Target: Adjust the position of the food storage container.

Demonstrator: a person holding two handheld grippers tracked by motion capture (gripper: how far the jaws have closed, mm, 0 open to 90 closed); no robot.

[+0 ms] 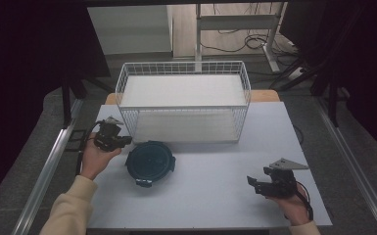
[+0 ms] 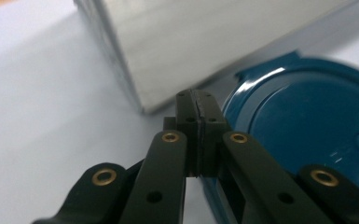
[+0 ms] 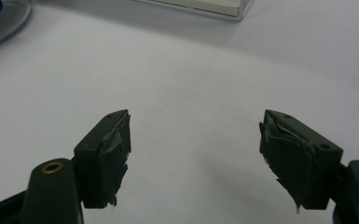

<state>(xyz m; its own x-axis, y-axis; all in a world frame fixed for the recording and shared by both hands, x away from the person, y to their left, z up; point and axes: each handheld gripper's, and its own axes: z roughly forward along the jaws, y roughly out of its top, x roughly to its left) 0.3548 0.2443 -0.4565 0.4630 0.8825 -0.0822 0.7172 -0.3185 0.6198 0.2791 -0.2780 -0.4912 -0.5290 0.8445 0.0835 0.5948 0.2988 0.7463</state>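
Lid (image 1: 150,162) is what my work turns on: a round, dark teal one, lying flat on the counter (image 1: 210,196), just in front of the white wire basket (image 1: 183,101) and left of the counter's middle. My left tool (image 1: 125,141) sits right beside its left edge, close enough that I cannot tell whether the tips touch the rim or stop just short of it. From that tool the lid lies to the right and a little toward me. In the left gripper view my left tool (image 2: 196,105) has its jaws pressed flat together with nothing between them, and the lid (image 2: 303,121) spreads out to the right of the tips.

My right tool (image 1: 251,183) is well apart from the lid, over bare counter near the front right, pointing left toward it. In the right gripper view its (image 3: 196,140) jaws stand apart with nothing between them.

So the left hand is plainly the nearer one. Being round, the lid has no real long axis; what gives it direction is its clip tabs, one sticking out toward me at the front edge, another at its right side. I judge that any grip has to come at the rim or a tab, and my left tool would first have to open.
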